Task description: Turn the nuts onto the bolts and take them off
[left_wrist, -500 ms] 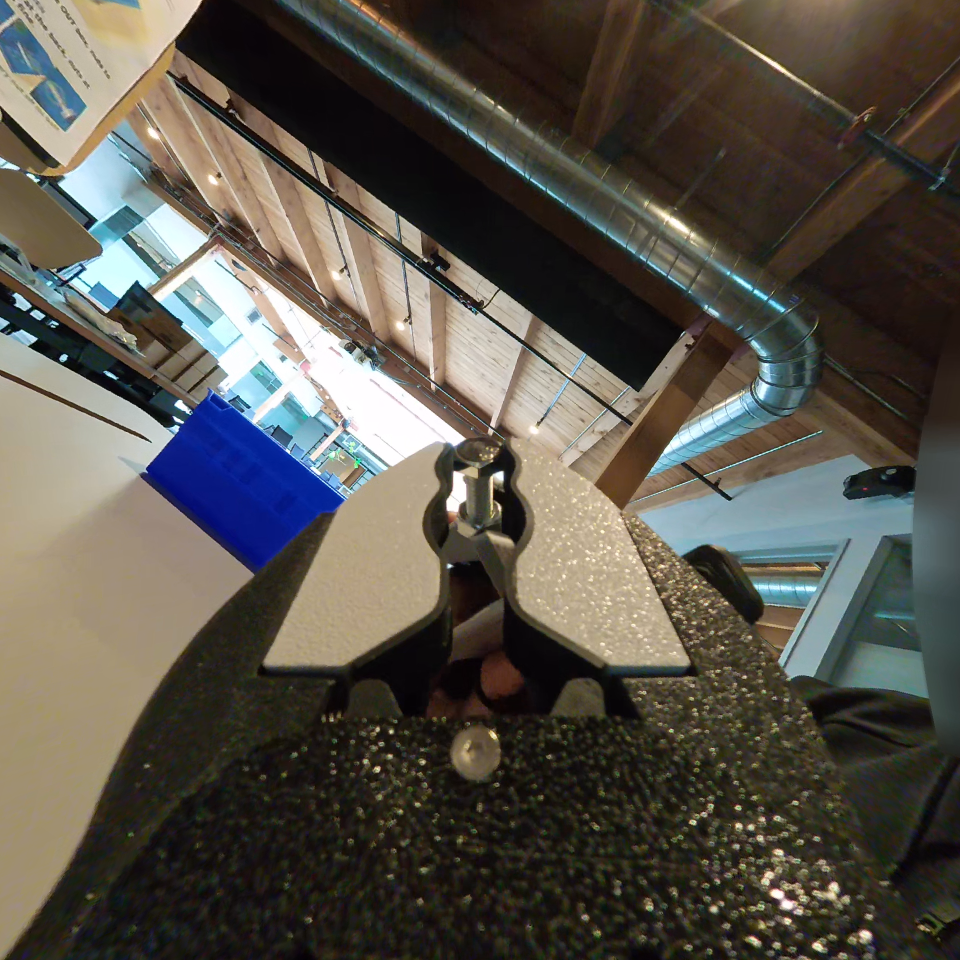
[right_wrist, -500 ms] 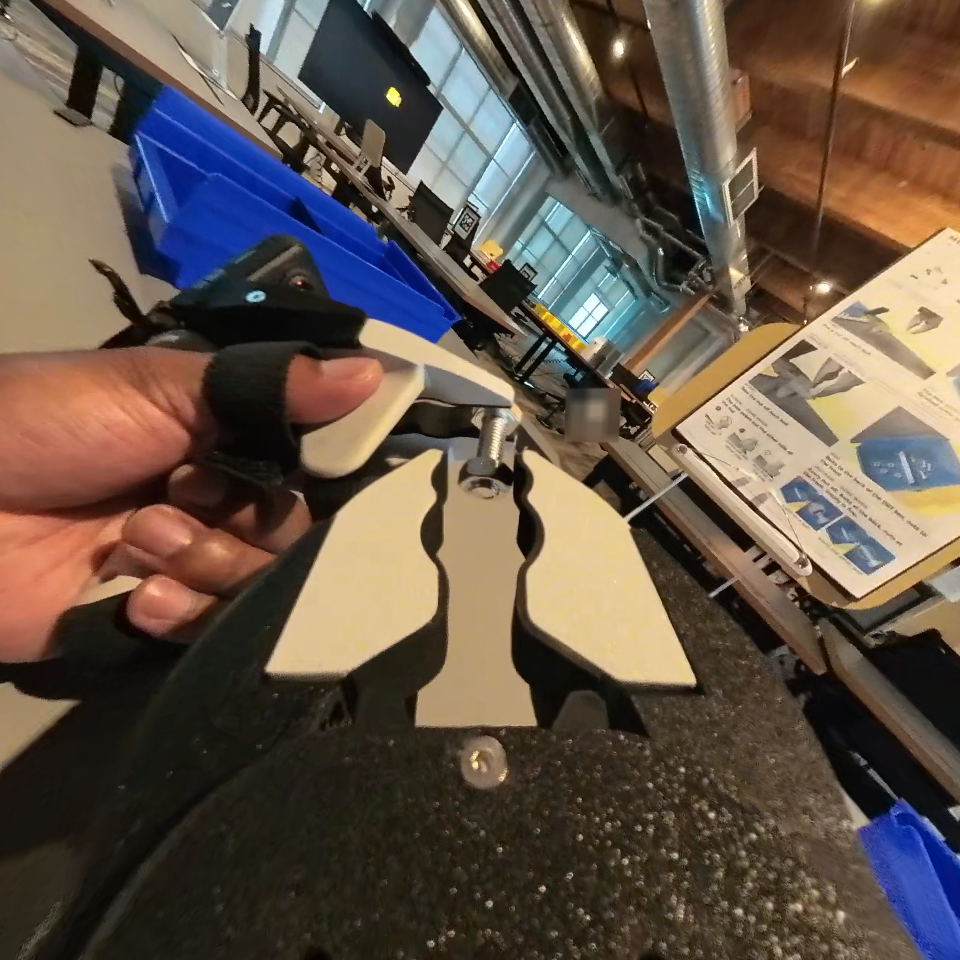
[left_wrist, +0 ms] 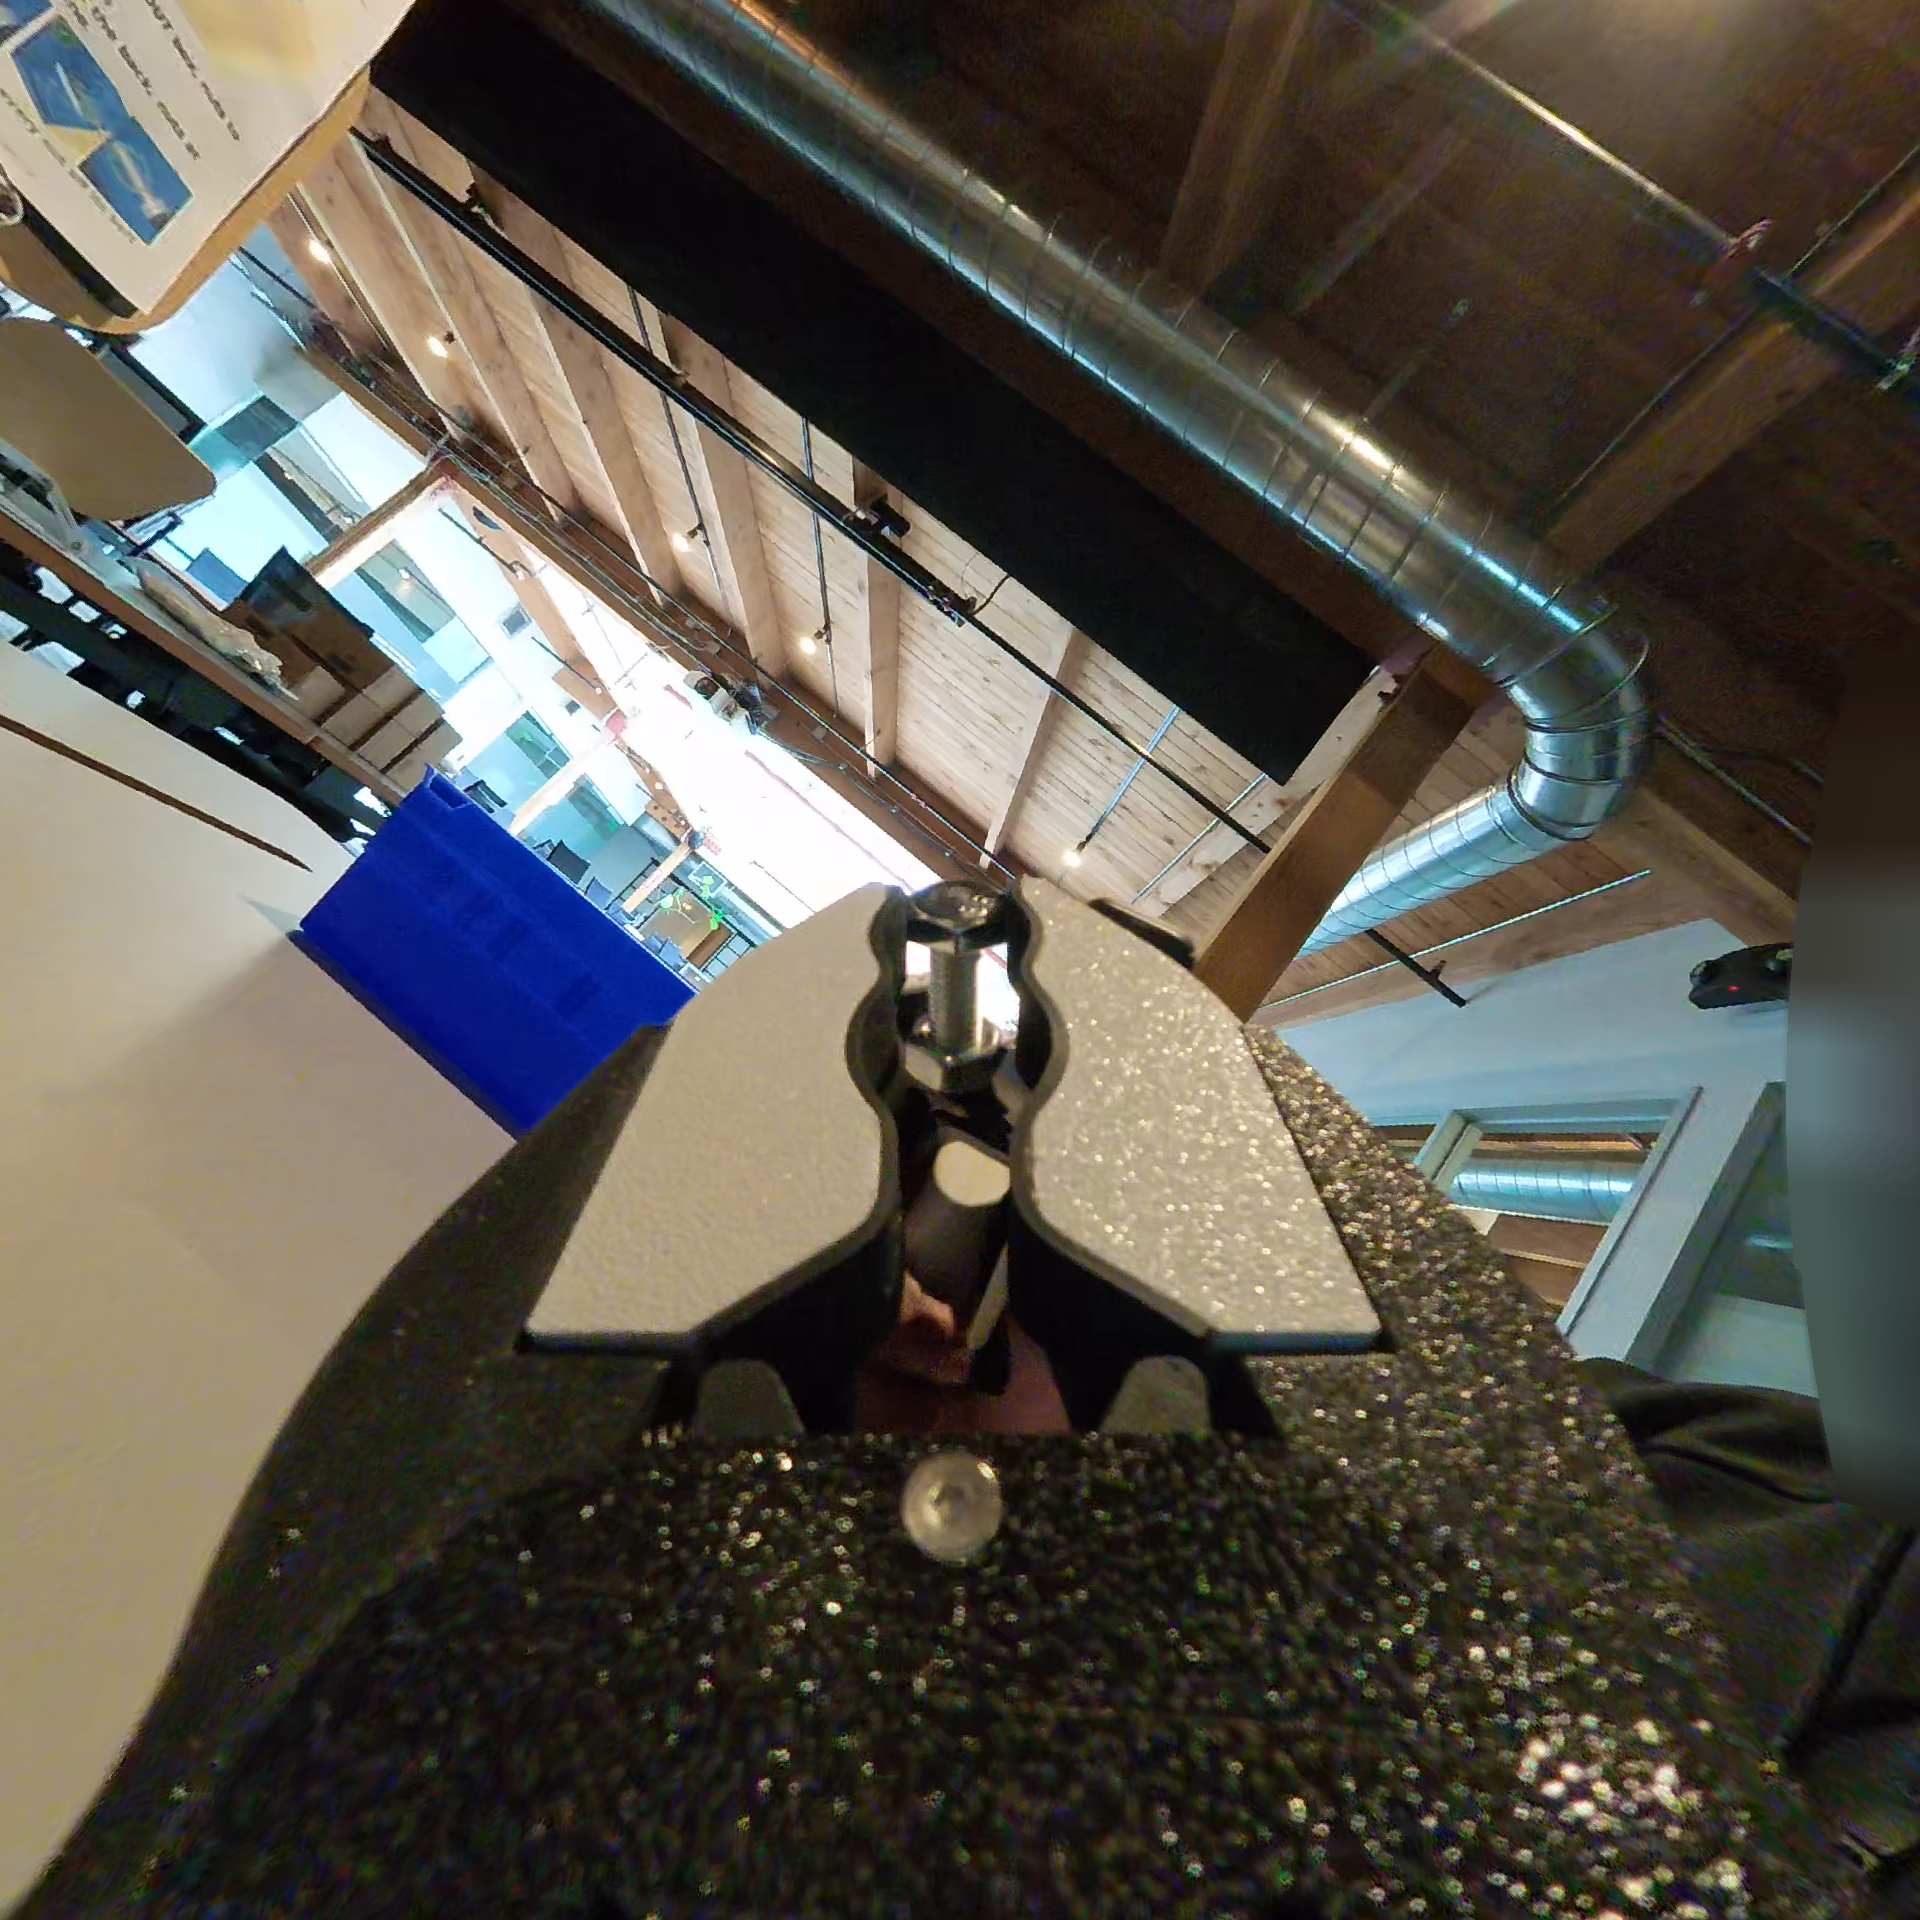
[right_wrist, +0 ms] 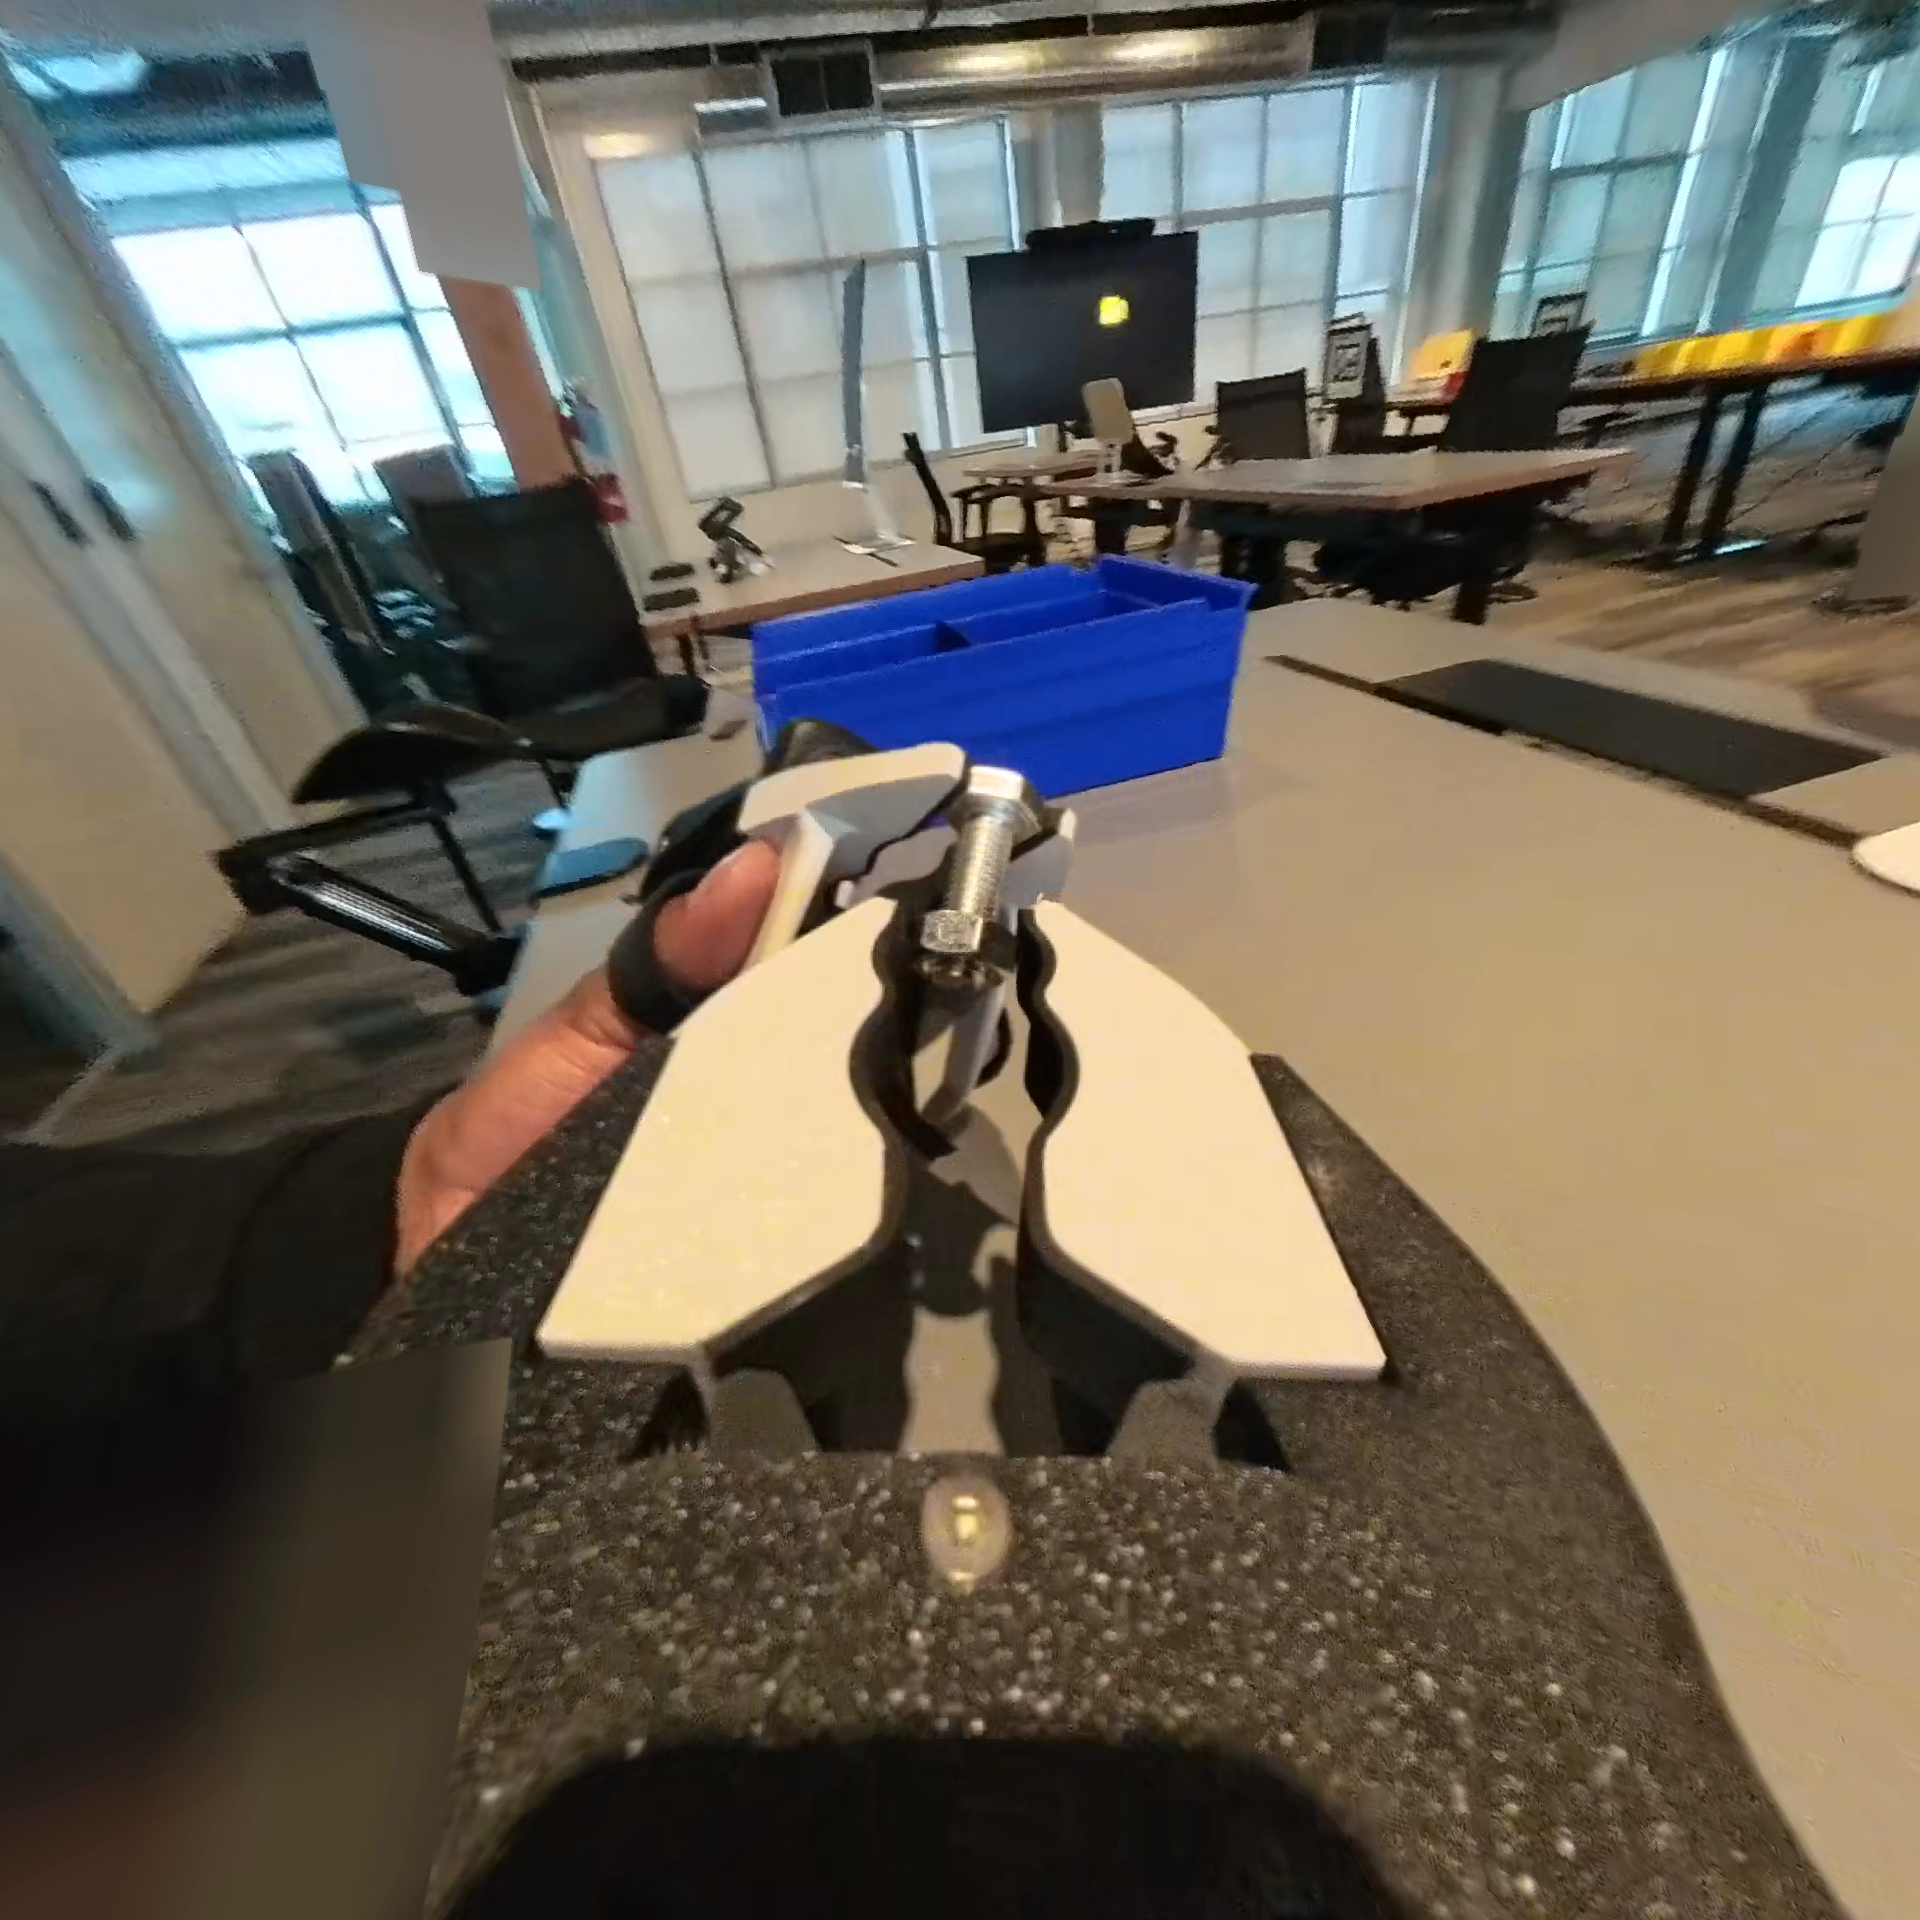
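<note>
Both grippers met above the grey table (right_wrist: 1455, 987): the left gripper (left_wrist: 961, 914) clamped the bolt (left_wrist: 961, 987) by its head, while the right gripper (right_wrist: 951, 940) pinched the nut (right_wrist: 948, 932) on its thread, blue bin (right_wrist: 1039, 675) behind

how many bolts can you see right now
1: the bolt is clamped by its head in the left gripper, its nut held in the right gripper. The blue bin may hide more.
</note>
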Demonstrator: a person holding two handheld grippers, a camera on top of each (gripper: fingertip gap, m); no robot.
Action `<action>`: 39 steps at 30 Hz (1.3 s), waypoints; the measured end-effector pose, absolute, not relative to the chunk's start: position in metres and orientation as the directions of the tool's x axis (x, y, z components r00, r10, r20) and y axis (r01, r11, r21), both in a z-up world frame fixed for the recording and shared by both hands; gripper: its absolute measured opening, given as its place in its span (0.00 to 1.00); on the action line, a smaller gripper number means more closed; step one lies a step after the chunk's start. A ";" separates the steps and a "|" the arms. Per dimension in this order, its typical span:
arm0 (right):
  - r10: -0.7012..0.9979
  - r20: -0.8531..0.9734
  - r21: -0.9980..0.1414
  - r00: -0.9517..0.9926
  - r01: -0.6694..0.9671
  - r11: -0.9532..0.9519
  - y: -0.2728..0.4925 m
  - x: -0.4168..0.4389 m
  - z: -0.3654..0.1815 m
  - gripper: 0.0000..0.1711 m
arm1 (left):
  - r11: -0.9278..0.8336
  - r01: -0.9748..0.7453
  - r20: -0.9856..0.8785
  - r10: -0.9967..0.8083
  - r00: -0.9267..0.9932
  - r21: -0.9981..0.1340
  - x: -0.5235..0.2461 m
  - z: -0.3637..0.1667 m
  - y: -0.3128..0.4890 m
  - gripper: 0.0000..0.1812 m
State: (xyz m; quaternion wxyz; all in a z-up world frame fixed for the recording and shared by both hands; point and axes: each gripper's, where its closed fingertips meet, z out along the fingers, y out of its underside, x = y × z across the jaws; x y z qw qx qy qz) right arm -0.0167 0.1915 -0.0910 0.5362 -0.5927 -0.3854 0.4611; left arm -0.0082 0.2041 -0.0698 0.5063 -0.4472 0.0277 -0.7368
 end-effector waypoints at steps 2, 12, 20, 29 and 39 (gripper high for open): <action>0.956 -0.216 -0.975 0.199 -0.099 -0.199 0.186 -0.018 -0.086 0.16 | -0.480 0.727 0.623 -0.777 -0.091 -0.491 -0.010 -0.068 0.203 0.09; 0.779 0.437 -0.899 0.450 0.242 0.365 0.198 -0.005 -0.084 0.29 | -0.460 0.740 0.623 -0.779 -0.071 -0.491 -0.014 -0.069 0.204 0.09; 0.619 0.644 -0.764 0.450 0.421 0.489 0.193 -0.017 -0.095 0.21 | -0.471 0.738 0.623 -0.778 -0.088 -0.483 -0.012 -0.069 0.203 0.09; 0.644 0.597 -0.801 0.479 0.399 0.446 0.198 -0.013 -0.094 0.12 | -0.479 0.737 0.618 -0.779 -0.106 -0.477 -0.010 -0.068 0.202 0.09; 0.745 0.546 -0.836 0.383 0.308 0.454 0.188 -0.006 -0.083 0.11 | -0.545 0.617 0.579 -0.797 -0.171 -0.568 0.003 -0.064 0.189 0.12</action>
